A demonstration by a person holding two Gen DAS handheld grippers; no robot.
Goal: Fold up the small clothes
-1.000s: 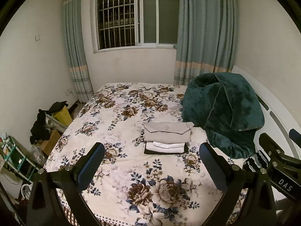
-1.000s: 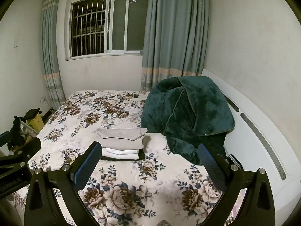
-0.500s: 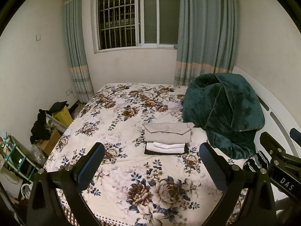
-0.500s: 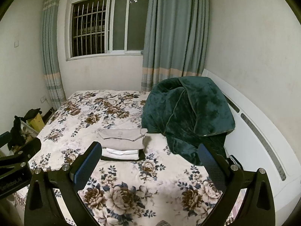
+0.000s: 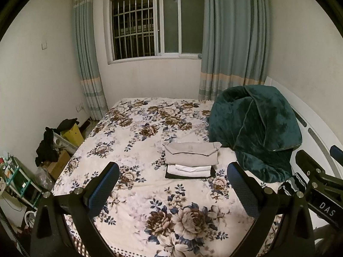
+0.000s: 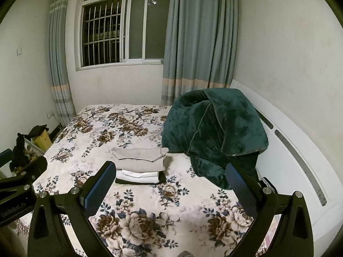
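Observation:
A neat stack of folded clothes [image 5: 190, 160] lies on the floral bed [image 5: 137, 141]: a beige garment on top, white ones under it, a black one at the bottom. The stack also shows in the right wrist view [image 6: 140, 163]. My left gripper [image 5: 173, 184] is open and empty, held above the near part of the bed, short of the stack. My right gripper [image 6: 171, 182] is open and empty, also near of the stack. The right gripper's body shows at the right edge of the left wrist view [image 5: 317, 184].
A bunched dark green blanket [image 5: 255, 128] sits right of the stack against the white headboard [image 6: 300, 160]. Boxes, dark clothes and a small shelf [image 5: 49, 147] crowd the floor left of the bed. A barred window and curtains [image 5: 154, 23] are behind.
Almost nothing: both views shift very slightly. The stack and blanket have not moved and both grippers stay open.

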